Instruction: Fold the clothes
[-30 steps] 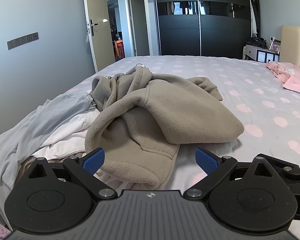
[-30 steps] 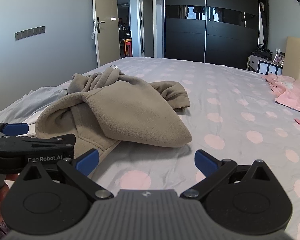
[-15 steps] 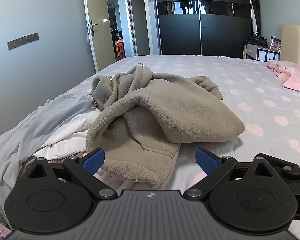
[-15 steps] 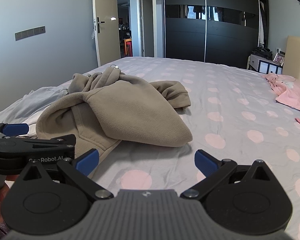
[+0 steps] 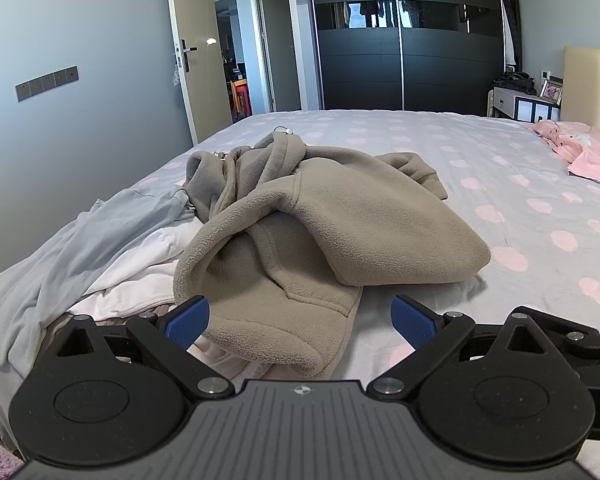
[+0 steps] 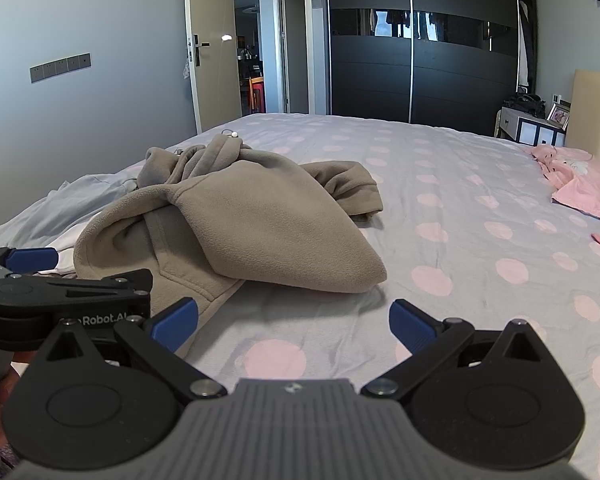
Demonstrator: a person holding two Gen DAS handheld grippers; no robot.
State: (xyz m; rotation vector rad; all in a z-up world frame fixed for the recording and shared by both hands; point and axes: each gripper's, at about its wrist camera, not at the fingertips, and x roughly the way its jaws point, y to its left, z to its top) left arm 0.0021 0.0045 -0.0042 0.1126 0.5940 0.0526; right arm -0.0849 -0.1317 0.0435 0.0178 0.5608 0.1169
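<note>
**Fleece hoodie, crumpled, on spotted bed; both grippers released**

Fleece hoodie (image 5: 332, 216): taupe, unfolded, heaped on the bed (image 5: 480, 168) toward its left edge as seen from the wrist cameras. One rounded fold is laid over the rest; a cuffed sleeve is seen at the far side of the heap, and a hem is draped toward the cameras.

Pale blue garment (image 5: 100, 236): spread to the left of the hoodie, at the bed's edge.

White garment (image 5: 140, 264): bunched between the pale blue garment and the hoodie, touching the hoodie's near left side.

Pink clothing (image 5: 580, 152): lying well apart from the hoodie, to its far right, near the headboard (image 5: 588, 80).

Left gripper (image 5: 300, 316): held low just before the hoodie's near hem, jaws spread wide, nothing held. No contact with the fabric can be made out.

Right gripper (image 6: 294, 320): held just right of the hoodie, above bare sheet, jaws spread wide, nothing held.

Wardrobe (image 5: 408, 40): dark, with sliding doors, standing beyond the hoodie at the far end of the room. An open door (image 5: 192, 48) is seen to its left.
</note>
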